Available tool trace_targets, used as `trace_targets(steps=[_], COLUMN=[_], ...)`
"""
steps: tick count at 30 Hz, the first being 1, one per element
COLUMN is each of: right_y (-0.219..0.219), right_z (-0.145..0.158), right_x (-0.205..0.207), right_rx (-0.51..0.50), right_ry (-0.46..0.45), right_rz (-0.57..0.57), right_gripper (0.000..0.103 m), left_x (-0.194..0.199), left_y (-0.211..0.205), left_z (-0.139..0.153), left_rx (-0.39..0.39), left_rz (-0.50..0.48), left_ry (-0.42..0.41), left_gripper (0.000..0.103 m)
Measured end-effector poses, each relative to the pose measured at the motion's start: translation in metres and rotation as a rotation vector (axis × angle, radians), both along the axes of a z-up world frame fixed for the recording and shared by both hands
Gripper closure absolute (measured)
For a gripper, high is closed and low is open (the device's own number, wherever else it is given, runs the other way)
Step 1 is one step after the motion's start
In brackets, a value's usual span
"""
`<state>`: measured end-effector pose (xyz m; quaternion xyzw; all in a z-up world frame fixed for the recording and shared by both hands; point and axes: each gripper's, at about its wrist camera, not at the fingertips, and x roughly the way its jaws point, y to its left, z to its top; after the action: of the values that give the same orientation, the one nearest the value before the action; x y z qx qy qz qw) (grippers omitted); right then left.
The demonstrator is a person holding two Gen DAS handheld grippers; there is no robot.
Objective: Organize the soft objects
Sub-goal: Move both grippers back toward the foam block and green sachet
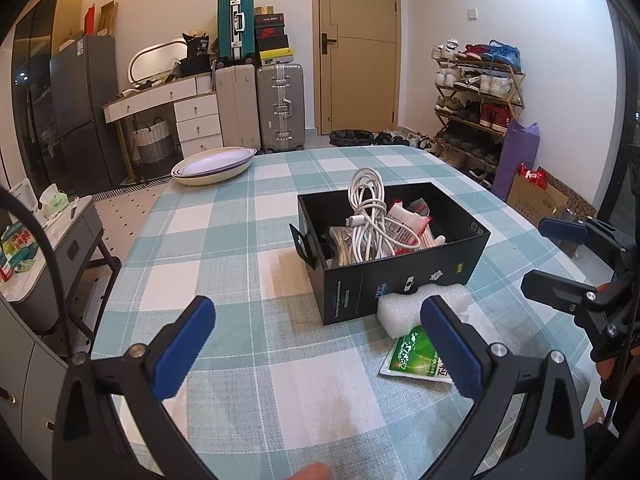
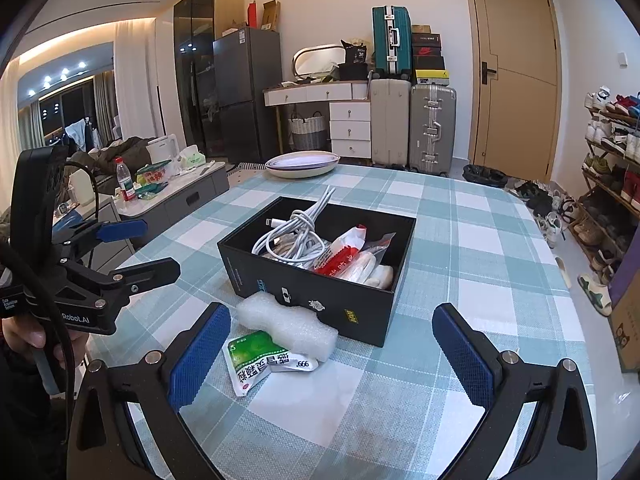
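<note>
Both hand-held grippers, left point(image 1: 318, 344) and right point(image 2: 330, 350), hover wide open and empty over the checked worktop point(image 1: 224, 216). Foam point(image 2: 286, 326) lies on a green pouch point(image 2: 260, 354), touching the black box point(image 2: 316, 268) that holds cables point(image 2: 290, 236) and packets. Bowl point(image 1: 214, 164) at far edge; suitcases point(image 1: 256, 108), door point(image 1: 358, 46) and shoe rack point(image 1: 476, 108) behind.

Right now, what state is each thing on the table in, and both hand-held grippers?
Black box: open, no lid, upright on the table.
White cable: coiled, inside the box.
Red-and-white packet: inside the box.
Foam piece: outside, against the box front.
Green sachet: flat on the table, partly under the foam.
Left hand-held gripper: open, empty.
Right hand-held gripper: open, empty.
</note>
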<state>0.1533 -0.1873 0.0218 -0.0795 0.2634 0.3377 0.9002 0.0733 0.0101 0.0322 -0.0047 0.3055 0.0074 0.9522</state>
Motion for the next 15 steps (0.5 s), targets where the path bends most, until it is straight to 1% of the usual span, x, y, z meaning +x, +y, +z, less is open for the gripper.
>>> trace_targets(steps=[6,10,15], right_y=[0.003,0.008,0.019], right_z=[-0.01,-0.019,-0.03], right_x=[0.008,0.016,0.028], right_rx=[-0.002,-0.015,-0.027], right_ry=[0.047,0.096,0.161], right_rz=[-0.011,-0.033,-0.034], right_gripper=[0.0,0.0,0.0], left_x=[0.002,0.006,0.009], left_y=[0.001,0.005,0.007], left_z=[-0.006,-0.011,-0.015], left_rx=[0.014,0.004,0.006], left_rz=[0.007,0.012,0.016], left_ry=[0.016,0.038,0.05], left_gripper=[0.0,0.0,0.0])
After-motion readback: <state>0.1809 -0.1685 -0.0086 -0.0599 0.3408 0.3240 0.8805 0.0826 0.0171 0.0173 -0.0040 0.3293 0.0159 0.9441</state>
